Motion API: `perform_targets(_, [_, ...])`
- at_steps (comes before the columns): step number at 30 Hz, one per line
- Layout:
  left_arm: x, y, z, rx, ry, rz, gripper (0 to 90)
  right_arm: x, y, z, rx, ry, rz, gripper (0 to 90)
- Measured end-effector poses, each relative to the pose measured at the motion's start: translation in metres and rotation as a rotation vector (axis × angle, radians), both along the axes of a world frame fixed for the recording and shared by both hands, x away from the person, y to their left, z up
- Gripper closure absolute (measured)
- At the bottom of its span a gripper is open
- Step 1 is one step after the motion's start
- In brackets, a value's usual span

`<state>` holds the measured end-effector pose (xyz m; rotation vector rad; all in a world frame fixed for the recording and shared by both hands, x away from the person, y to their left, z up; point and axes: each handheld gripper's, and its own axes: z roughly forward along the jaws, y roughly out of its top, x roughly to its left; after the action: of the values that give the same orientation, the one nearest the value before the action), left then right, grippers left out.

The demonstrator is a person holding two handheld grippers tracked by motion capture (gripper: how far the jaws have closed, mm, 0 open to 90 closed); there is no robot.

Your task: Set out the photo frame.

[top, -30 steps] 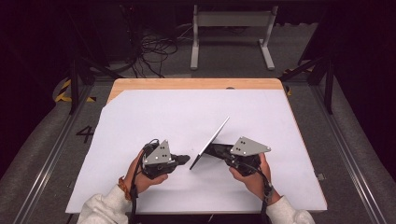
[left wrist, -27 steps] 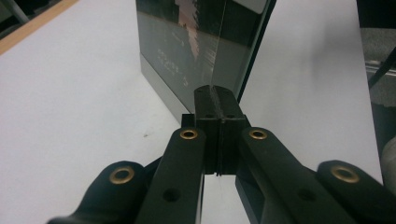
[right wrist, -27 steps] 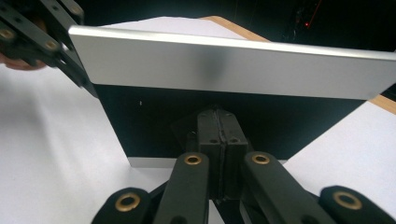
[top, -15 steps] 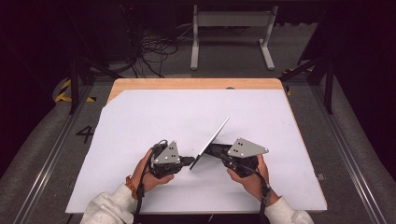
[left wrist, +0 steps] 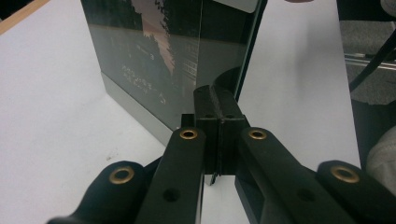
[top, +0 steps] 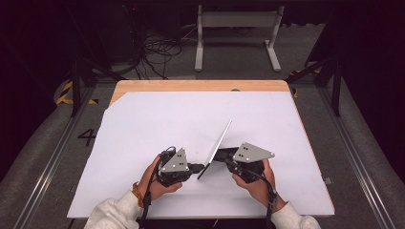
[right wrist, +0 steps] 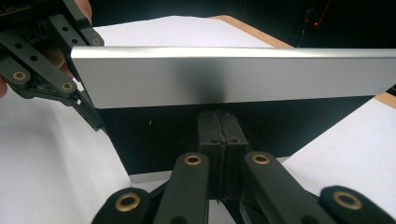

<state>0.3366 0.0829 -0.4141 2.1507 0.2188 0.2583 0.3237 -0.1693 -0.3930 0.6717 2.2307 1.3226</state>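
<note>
The left gripper (top: 193, 168) pinches the near corner of a thin, flat, glossy dark panel (top: 218, 145) with a brushed silver rim, standing on edge on the white-covered tabletop (top: 143, 124). To its right, the right gripper (top: 220, 155) clamps the panel's lower side. Bare white surface lies all round, its wooden far edge well apart.

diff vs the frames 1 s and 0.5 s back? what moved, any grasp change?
The left gripper moved right across the table and closed on the near corner of the thin dark panel; a second ago it sat apart from it. In the left gripper view its jaws are shut on the panel's edge. The right gripper kept its grip, and the panel stayed tilted up in the same spot on the white sheet.
</note>
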Motion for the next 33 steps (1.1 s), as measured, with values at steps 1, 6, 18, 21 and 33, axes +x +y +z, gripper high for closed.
perform_targets(1, [-0.001,-0.001,0.000,-0.003,0.004,0.000,90.0,0.000,0.000,0.000,0.000,0.002,0.000,90.0])
perform_targets(6, [-0.003,-0.005,0.000,-0.001,-0.007,0.002,90.0,-0.001,-0.003,0.000,0.004,0.010,-0.003,90.0])
perform_targets(18, [-0.001,-0.017,-0.002,0.001,-0.007,0.009,90.0,0.000,-0.007,0.000,0.011,0.012,-0.023,90.0])
perform_targets(21, [-0.001,-0.020,-0.002,0.003,-0.007,0.003,90.0,0.001,-0.007,0.000,0.013,0.009,-0.031,90.0])
perform_targets(33, [-0.003,-0.032,-0.002,0.005,-0.006,-0.025,90.0,0.010,-0.009,-0.004,0.033,0.024,-0.042,90.0])
